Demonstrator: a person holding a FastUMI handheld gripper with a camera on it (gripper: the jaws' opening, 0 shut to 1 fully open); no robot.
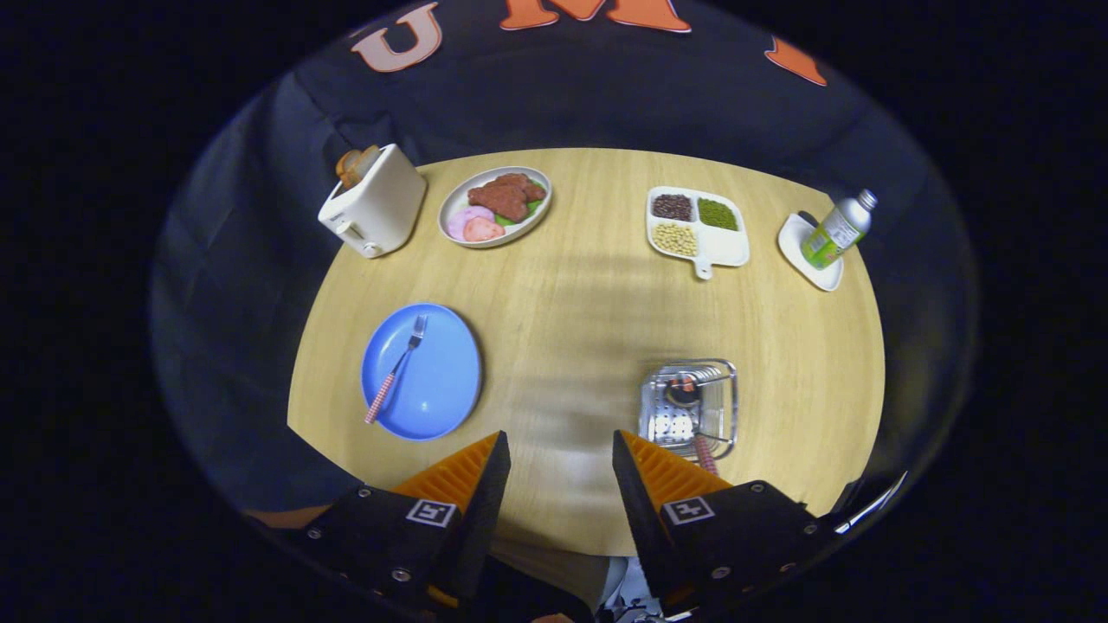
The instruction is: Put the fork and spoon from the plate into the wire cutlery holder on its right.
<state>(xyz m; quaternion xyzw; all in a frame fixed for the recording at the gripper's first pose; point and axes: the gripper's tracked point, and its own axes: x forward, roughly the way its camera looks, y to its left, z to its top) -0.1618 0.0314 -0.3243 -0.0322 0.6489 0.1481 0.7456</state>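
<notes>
Round wooden table (571, 346) carrying the meal setting.
Gripper (560, 459) is hovering spread and empty; fork (396, 367) is lying on blue plate (446, 381), spoon (692, 415) is standing in wire holder (727, 407).

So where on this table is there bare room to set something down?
The tongs hang open and empty over bare wood. The widest free patch runs between the blue plate and the wire holder, up toward the food plate and divided tray. The far edge is crowded.
</notes>
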